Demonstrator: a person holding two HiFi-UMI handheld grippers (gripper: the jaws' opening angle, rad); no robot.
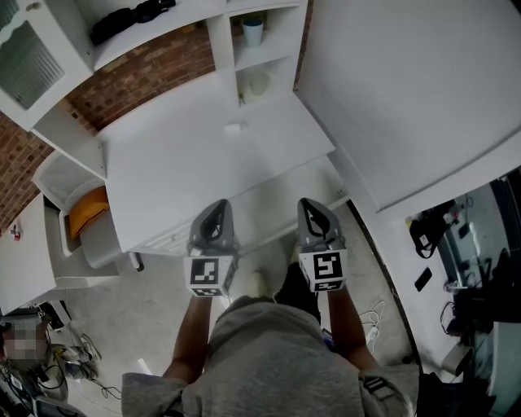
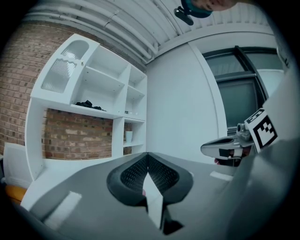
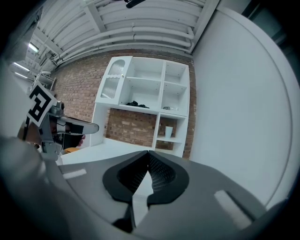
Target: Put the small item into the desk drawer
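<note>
The small white item (image 1: 234, 128) lies flat on the white worktop (image 1: 179, 171), toward its back edge. It sits just in front of the white shelf unit (image 1: 221, 50) and well apart from both of your grippers. It looks a little longer than it is wide, with its long axis running left to right across the head view. It is too small to tell one end from the other, and neither gripper view shows it.

You hold your left gripper (image 1: 218, 205) and right gripper (image 1: 308, 202) side by side near the worktop's front edge, above a white panel (image 1: 273, 199) that sits lower than that edge. Whether that panel is the drawer can't be made out. Both grippers point away from you toward the shelf unit, roughly level, with their marker cubes facing up. Your forearms reach forward, about parallel. Each gripper's own view shows its jaws clenched tip to tip with nothing between them.

Further out, a pale blue cup (image 1: 252, 31) stands in a narrow compartment of the shelf unit, and a black bundle (image 1: 130, 20) lies on the wide shelf to its left. The red brick wall (image 1: 146, 77) shows behind
</note>
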